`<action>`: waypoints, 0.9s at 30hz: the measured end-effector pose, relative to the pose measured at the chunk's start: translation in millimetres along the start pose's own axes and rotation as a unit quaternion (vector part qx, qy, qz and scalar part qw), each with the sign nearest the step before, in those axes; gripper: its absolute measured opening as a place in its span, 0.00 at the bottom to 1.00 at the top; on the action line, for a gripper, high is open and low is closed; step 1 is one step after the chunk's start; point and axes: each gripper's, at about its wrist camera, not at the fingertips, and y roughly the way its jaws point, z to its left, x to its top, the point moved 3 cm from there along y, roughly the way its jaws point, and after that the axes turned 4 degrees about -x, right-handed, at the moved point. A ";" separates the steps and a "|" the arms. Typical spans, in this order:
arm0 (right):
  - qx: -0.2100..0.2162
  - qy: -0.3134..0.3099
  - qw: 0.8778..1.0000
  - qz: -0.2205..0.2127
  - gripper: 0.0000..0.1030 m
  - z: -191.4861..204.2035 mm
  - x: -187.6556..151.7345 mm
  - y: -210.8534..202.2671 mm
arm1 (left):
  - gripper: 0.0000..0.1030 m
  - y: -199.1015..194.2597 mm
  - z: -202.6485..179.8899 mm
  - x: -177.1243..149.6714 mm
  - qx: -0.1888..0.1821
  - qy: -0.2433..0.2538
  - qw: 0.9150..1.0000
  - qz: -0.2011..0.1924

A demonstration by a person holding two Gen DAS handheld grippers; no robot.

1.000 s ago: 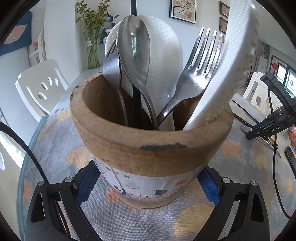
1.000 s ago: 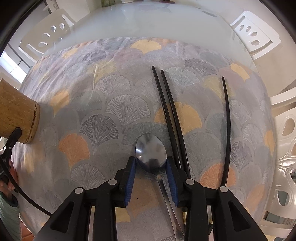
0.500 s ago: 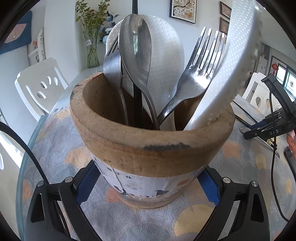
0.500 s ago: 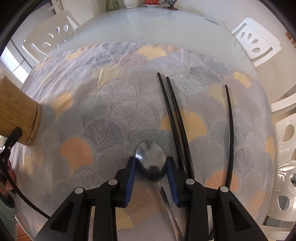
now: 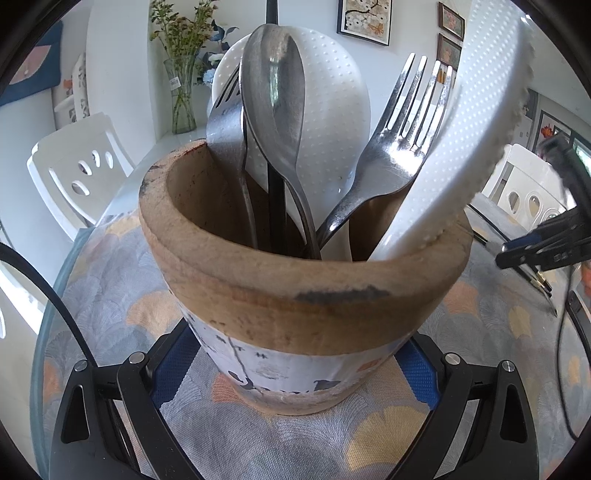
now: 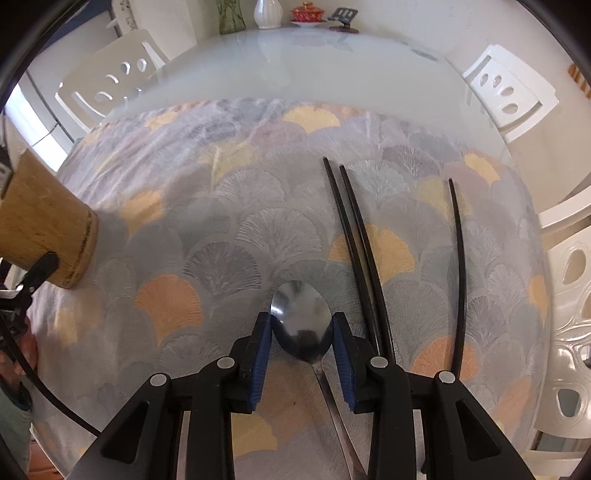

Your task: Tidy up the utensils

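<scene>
Presently, at the near edge of the desk, the right gripper [image 6: 302, 334] was clenched on a metal spoon [image 6: 301, 325], its blue pads pressing both sides of the bowl, the handle trailing back beneath the gripper body. The spoon's bowl faced up over the patterned cloth [image 6: 229, 229]; whether the handle touched the cloth could not be told. Just to the right of the spoon, a pair of black chopsticks [image 6: 354, 236] lay side by side on the cloth, running away from the near edge. A third, single chopstick [image 6: 460, 266] lay further right, apart from the pair, toward the right edge of the cloth.

Toward the left edge of the desk stood the wooden utensil holder [image 5: 295, 291], upright on the cloth. The left gripper [image 5: 295, 373] was clamped around the holder's lower part, a blue pad against each side. Inside the holder, handles down: a large spoon [image 5: 275, 92], a fork [image 5: 399, 147] leaning right, a second fork [image 5: 225, 125] at the left behind the spoon, a dimpled white rice paddle [image 5: 332, 122] at the back, a second white paddle [image 5: 476, 122] leaning over the right rim, and a black chopstick [image 5: 276, 206] standing in the middle.

Beyond the cloth, the far part of the desk was bare glass [image 6: 295, 62]. White chairs [image 6: 506, 88] stood around it. At the far edge stood a green glass vase [image 6: 231, 16], a white vase [image 6: 269, 13] and a red lidded bowl [image 6: 307, 14].
</scene>
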 end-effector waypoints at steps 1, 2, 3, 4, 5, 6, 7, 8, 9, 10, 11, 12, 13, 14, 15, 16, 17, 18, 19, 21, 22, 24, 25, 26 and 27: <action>0.003 -0.003 1.000 -0.006 0.31 -0.6 1.7 -3.7 | 0.94 0.1 -0.8 -0.3 0.001 0.001 1.000 0.000; 0.006 -0.006 1.000 -0.013 0.31 1.9 1.9 -10.5 | 0.94 0.5 -1.9 -0.5 0.002 0.001 1.000 0.002; 0.007 -0.010 1.000 -0.020 0.31 3.8 2.7 -16.0 | 0.94 0.9 -2.1 -0.3 0.002 0.001 1.000 0.002; 0.004 -0.014 1.000 -0.027 0.31 5.9 3.1 -22.2 | 0.94 1.4 -1.8 0.4 0.003 0.001 1.000 0.002; 0.000 -0.019 0.999 -0.038 0.31 8.5 1.9 -30.0 | 0.94 1.8 -0.9 1.1 0.002 0.001 1.000 0.002; 0.001 -0.019 0.999 -0.047 0.31 11.0 0.5 -37.6 | 0.94 1.8 -0.8 1.1 0.002 0.001 1.000 0.002; 0.004 -0.018 0.998 -0.053 0.31 11.0 -0.5 -43.1 | 0.94 2.0 -1.2 1.2 0.003 0.001 1.000 0.002; 0.007 -0.016 0.998 -0.061 0.31 13.8 -2.1 -50.0 | 0.94 2.4 -1.8 1.2 0.003 0.002 1.000 0.003; 0.008 -0.016 0.997 -0.069 0.31 17.1 -3.6 -57.1 | 0.94 3.2 -1.9 1.6 0.004 0.002 1.000 0.004; 0.007 -0.018 0.997 -0.074 0.30 19.7 -4.6 -61.6 | 0.94 3.8 -2.2 1.8 0.005 0.003 1.000 0.005; 0.005 -0.022 0.996 -0.082 0.30 22.3 -6.0 -69.0 | 0.94 4.2 -2.6 2.1 0.006 0.003 1.000 0.006; 0.003 -0.028 0.995 -0.091 0.30 25.0 -6.8 -76.9 | 0.94 4.7 -3.3 2.5 0.006 0.003 1.000 0.006; 0.002 -0.031 0.995 -0.098 0.30 26.8 -5.7 -81.6 | 0.94 4.9 -3.9 2.8 0.006 0.003 1.000 0.006; 0.003 -0.035 0.994 -0.106 0.30 29.4 -5.1 -88.8 | 0.94 4.8 -3.5 2.9 0.006 0.003 1.000 0.006; 0.004 -0.036 0.993 -0.113 0.30 31.1 -3.7 -94.1 | 0.94 5.2 -4.5 3.2 0.007 0.003 1.000 0.006; 0.006 -0.037 0.992 -0.120 0.30 32.7 -2.6 -98.9 | 0.94 5.2 -4.0 3.2 0.007 0.003 1.000 0.007; 0.009 -0.037 0.991 -0.130 0.29 34.4 -1.1 -105.6 | 0.94 5.6 -3.6 3.5 0.007 0.004 1.000 0.008; 0.010 -0.036 0.990 -0.136 0.29 35.5 -0.4 -109.2 | 0.93 5.7 -4.1 3.7 0.007 0.003 1.000 0.008; 0.012 -0.034 0.989 -0.144 0.29 36.8 1.7 -114.0 | 0.93 5.7 -4.2 4.0 0.007 0.003 1.000 0.008; 0.016 -0.032 0.987 -0.156 0.25 39.0 5.7 -120.1 | 0.93 5.7 -3.8 4.2 0.007 0.003 1.000 0.008; 0.018 -0.032 0.986 -0.160 0.21 40.1 7.6 -122.5 | 0.93 5.9 -4.5 4.6 0.007 0.004 1.000 0.008; 0.024 -0.030 0.984 -0.174 0.16 42.4 12.9 -128.9 | 0.93 5.7 -3.7 4.2 0.007 0.004 1.000 0.008; 0.027 -0.027 0.983 -0.179 0.15 42.9 15.3 -130.9 | 0.93 5.7 -3.5 4.6 0.008 0.004 1.000 0.008; 0.028 -0.023 0.982 -0.185 0.15 43.1 18.6 -133.0 | 0.93 5.6 -3.3 4.9 0.009 0.005 1.000 0.008; 0.029 -0.019 0.981 -0.192 0.15 44.0 22.7 -133.8 | 0.93 5.3 -3.2 4.8 0.009 0.005 1.000 0.007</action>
